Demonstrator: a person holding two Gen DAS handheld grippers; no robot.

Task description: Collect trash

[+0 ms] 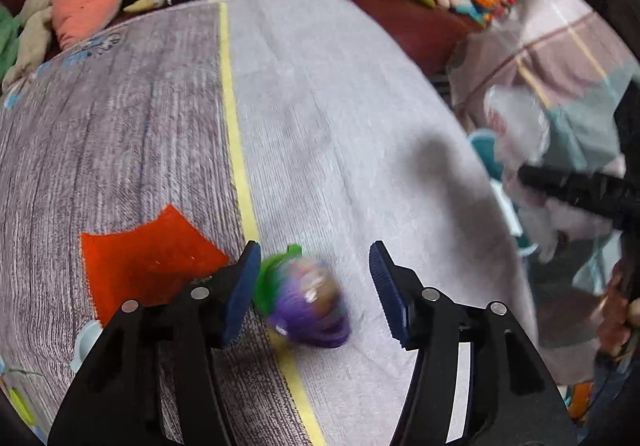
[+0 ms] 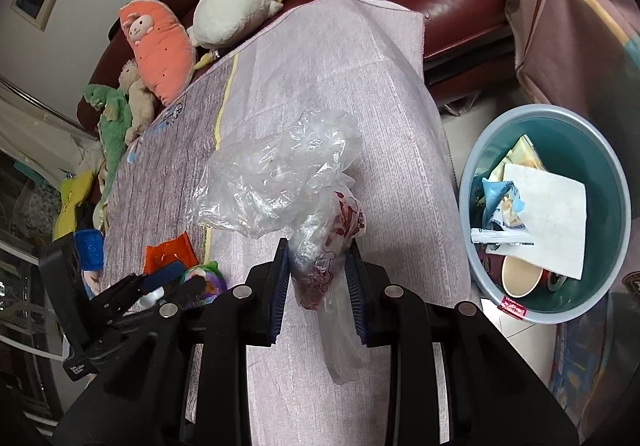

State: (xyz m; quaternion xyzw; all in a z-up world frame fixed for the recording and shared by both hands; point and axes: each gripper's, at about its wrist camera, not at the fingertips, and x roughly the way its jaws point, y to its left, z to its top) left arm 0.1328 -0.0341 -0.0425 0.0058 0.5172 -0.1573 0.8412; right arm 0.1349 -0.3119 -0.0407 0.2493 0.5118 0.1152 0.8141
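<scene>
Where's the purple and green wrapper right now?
On the tablecloth, between the open left gripper fingers, nearer the left one, beside the red wrapper. The right wrist view shows it bottom left.

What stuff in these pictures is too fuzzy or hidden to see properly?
- Small purple-and-green packet, left wrist view: motion blur smears its print; right wrist view: left gripper covers it.
- Tan paper cup in the teal plastic basin, right wrist view: white napkin hides its top.
- Red wrapper, left wrist view: corner behind a finger.
</scene>
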